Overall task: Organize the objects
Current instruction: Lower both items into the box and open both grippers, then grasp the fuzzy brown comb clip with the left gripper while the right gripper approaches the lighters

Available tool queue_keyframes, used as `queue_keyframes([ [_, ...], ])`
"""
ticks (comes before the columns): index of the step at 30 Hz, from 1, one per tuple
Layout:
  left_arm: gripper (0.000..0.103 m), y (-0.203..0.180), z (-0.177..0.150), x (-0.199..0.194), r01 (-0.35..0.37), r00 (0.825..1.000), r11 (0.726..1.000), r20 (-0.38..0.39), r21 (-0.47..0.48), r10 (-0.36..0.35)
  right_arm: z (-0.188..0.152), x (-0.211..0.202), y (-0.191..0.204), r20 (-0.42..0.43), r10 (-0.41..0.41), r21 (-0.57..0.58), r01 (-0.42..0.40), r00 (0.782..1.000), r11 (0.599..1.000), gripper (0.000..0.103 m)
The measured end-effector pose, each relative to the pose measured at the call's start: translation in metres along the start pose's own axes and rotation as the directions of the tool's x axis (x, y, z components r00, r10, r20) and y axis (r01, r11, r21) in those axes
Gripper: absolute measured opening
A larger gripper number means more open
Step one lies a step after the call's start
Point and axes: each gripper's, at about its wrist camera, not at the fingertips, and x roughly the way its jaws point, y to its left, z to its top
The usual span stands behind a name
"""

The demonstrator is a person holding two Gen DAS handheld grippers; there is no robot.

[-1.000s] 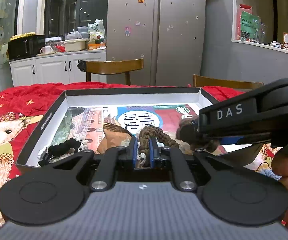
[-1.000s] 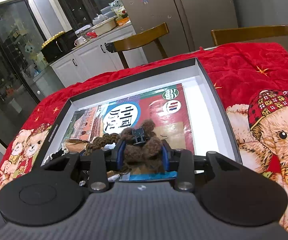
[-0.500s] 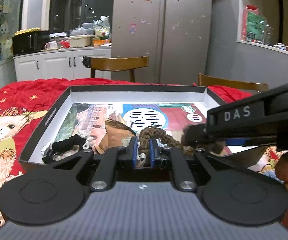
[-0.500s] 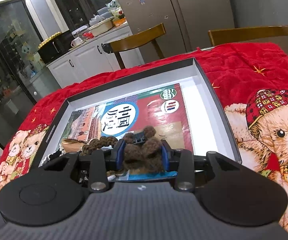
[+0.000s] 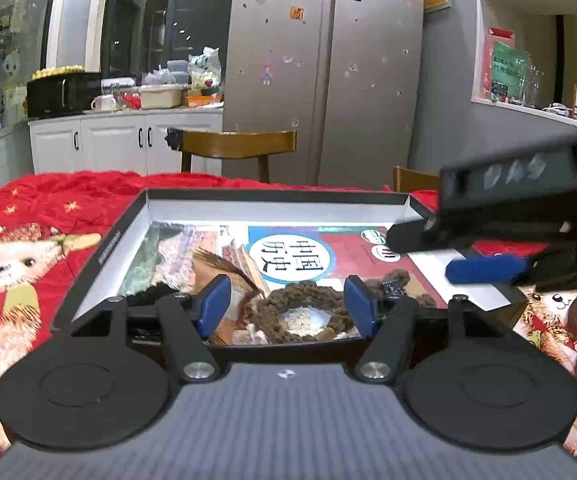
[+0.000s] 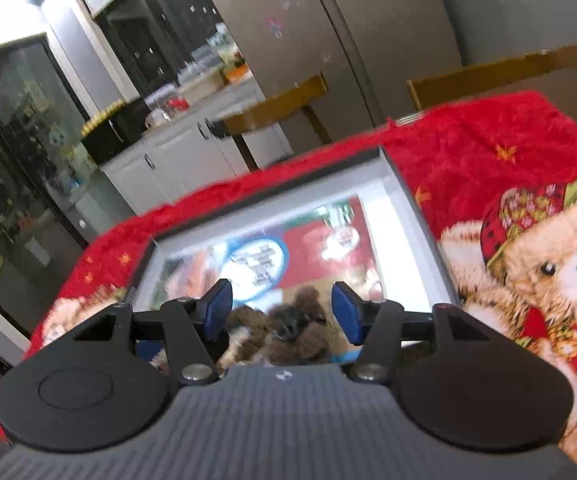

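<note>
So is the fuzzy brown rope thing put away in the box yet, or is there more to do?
Looks put away: the brown braided rope lies inside the shallow black-rimmed box, on the colourful book. In hand: nothing; the left hand-held gripper and right hand-held gripper are both open. Left: I can't see any other loose items.

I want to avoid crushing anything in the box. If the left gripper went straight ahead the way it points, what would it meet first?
Probably the brown braided cord, lying in the box between the open left gripper fingers; depth is uncertain.
</note>
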Motion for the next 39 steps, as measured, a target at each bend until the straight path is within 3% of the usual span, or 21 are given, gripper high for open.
queue_keyframes([
  [6,0.068,0.003,0.017,-0.034,0.017,0.999,1.000,0.031,0.000,-0.017,0.016,-0.056,0.026,0.134,0.035,-0.064,-0.027,0.990,0.998,0.076],
  [10,0.068,0.012,0.032,-0.067,0.063,0.997,0.996,0.048,-0.063,-0.060,0.026,-0.104,0.042,0.240,0.055,-0.124,-0.026,0.969,0.992,0.084],
  [13,0.068,0.018,0.038,-0.095,0.044,0.995,0.996,0.091,-0.083,-0.037,0.027,-0.140,0.050,0.310,0.044,-0.132,-0.003,0.950,0.991,0.088],
  [17,0.068,0.037,0.046,-0.134,0.047,0.991,0.994,0.131,-0.095,-0.035,0.020,-0.170,0.050,0.358,0.056,-0.113,-0.016,0.932,0.993,0.097],
  [21,0.072,0.061,0.052,-0.168,0.072,0.989,0.994,0.136,-0.088,-0.059,0.006,-0.175,0.055,0.384,0.075,-0.116,-0.033,0.920,0.993,0.102],
  [24,0.076,0.075,0.039,-0.189,0.086,0.987,0.995,0.139,-0.049,-0.079,-0.009,-0.166,0.063,0.394,0.112,-0.164,-0.050,0.912,0.985,0.103],
  [27,0.076,0.086,0.013,-0.200,0.052,0.985,0.998,0.167,-0.030,-0.046,-0.025,-0.151,0.073,0.392,0.131,-0.194,-0.058,0.911,0.979,0.103],
  [29,0.076,0.090,-0.006,-0.201,0.018,0.983,1.000,0.185,-0.020,-0.014,-0.036,-0.135,0.076,0.370,0.138,-0.193,-0.069,0.919,0.979,0.103],
  [31,0.076,0.090,-0.019,-0.195,0.029,0.986,1.000,0.166,0.010,-0.031,-0.045,-0.117,0.074,0.328,0.147,-0.186,-0.089,0.933,0.978,0.103],
  [36,0.076,0.070,-0.043,-0.175,0.115,0.990,0.974,0.059,0.194,-0.128,-0.062,-0.077,0.067,0.199,0.160,-0.206,-0.118,0.967,0.971,0.103],
  [39,0.076,0.061,-0.056,-0.168,0.081,0.994,0.959,0.050,0.273,-0.098,-0.075,-0.064,0.064,0.157,0.152,-0.243,-0.111,0.976,0.964,0.103],
])
